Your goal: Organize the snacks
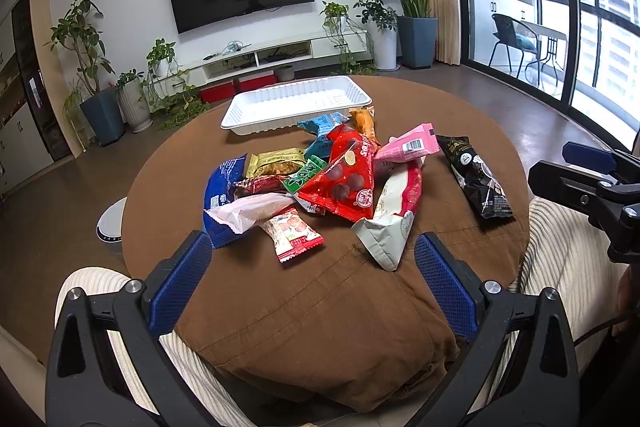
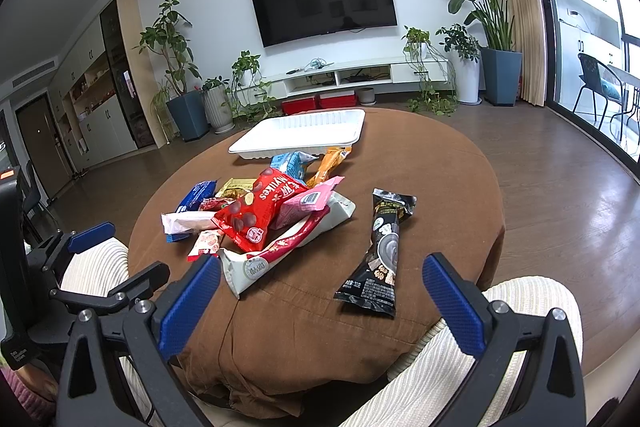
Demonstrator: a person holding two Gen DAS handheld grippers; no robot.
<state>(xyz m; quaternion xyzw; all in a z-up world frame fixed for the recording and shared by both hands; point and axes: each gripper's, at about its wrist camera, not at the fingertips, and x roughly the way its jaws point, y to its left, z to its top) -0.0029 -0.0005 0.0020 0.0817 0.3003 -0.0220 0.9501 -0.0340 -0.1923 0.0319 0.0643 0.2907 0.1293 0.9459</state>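
Note:
A pile of snack packets lies on a round table with a brown cloth point(image 1: 320, 307). A red packet point(image 1: 340, 183) tops the pile; it also shows in the right wrist view point(image 2: 256, 215). A black packet point(image 1: 476, 175) lies apart on the right, also in the right wrist view point(image 2: 380, 259). A white empty tray point(image 1: 296, 103) stands behind the pile, also in the right wrist view point(image 2: 300, 135). My left gripper point(image 1: 312, 263) is open and empty, just short of the pile. My right gripper point(image 2: 320, 279) is open and empty, near the black packet.
The person's knees in ribbed cream fabric point(image 1: 568, 267) flank the table's near edge. A white round device point(image 1: 112, 223) sits on the floor at the left. A TV stand point(image 1: 280, 55) and potted plants line the far wall.

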